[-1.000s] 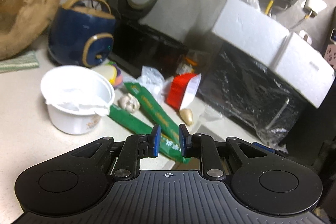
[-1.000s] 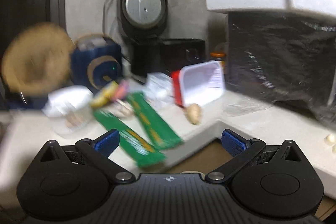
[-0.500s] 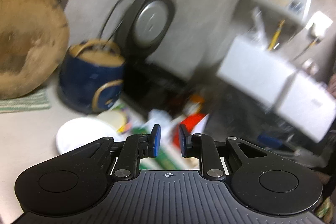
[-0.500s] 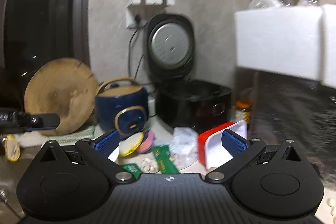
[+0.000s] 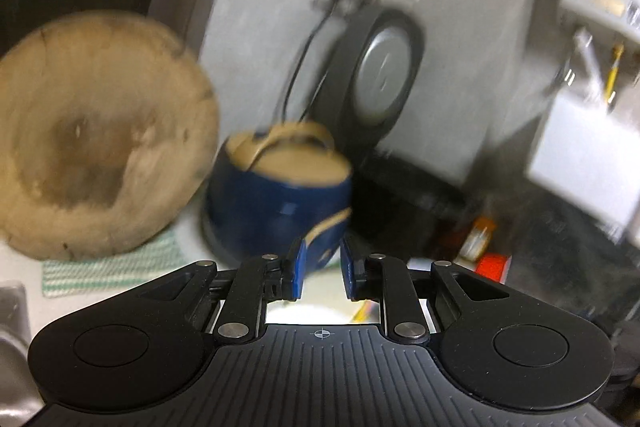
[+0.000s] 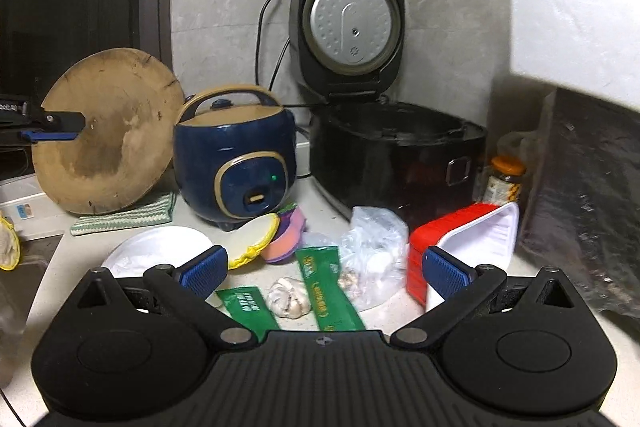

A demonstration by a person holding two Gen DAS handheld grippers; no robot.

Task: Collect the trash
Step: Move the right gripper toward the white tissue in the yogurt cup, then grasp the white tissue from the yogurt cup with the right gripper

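Observation:
In the right wrist view, trash lies on the pale counter: two green wrappers (image 6: 325, 287), a clear plastic bag (image 6: 374, 251), a red and white tray (image 6: 468, 247) on its side, a white cup (image 6: 156, 253) and a garlic bulb (image 6: 289, 297). My right gripper (image 6: 322, 267) is open and empty, held above the wrappers. My left gripper (image 5: 322, 269) has its fingers close together with a narrow gap and nothing between them; it points at the blue cooker (image 5: 280, 199). The left view is blurred. The left gripper also shows at the far left of the right wrist view (image 6: 48, 125).
A blue rice cooker (image 6: 236, 159) and an open black rice cooker (image 6: 392, 151) stand at the back. A round wooden board (image 6: 108, 131) leans on the wall over a green striped cloth (image 6: 124, 215). White foam boxes (image 6: 576, 23) sit on a black bin at right. A sink edge (image 5: 12, 315) is left.
Both grippers have risen and tilted up away from the counter. The left view swung left toward the wooden board and blue cooker. Neither gripper's opening has changed.

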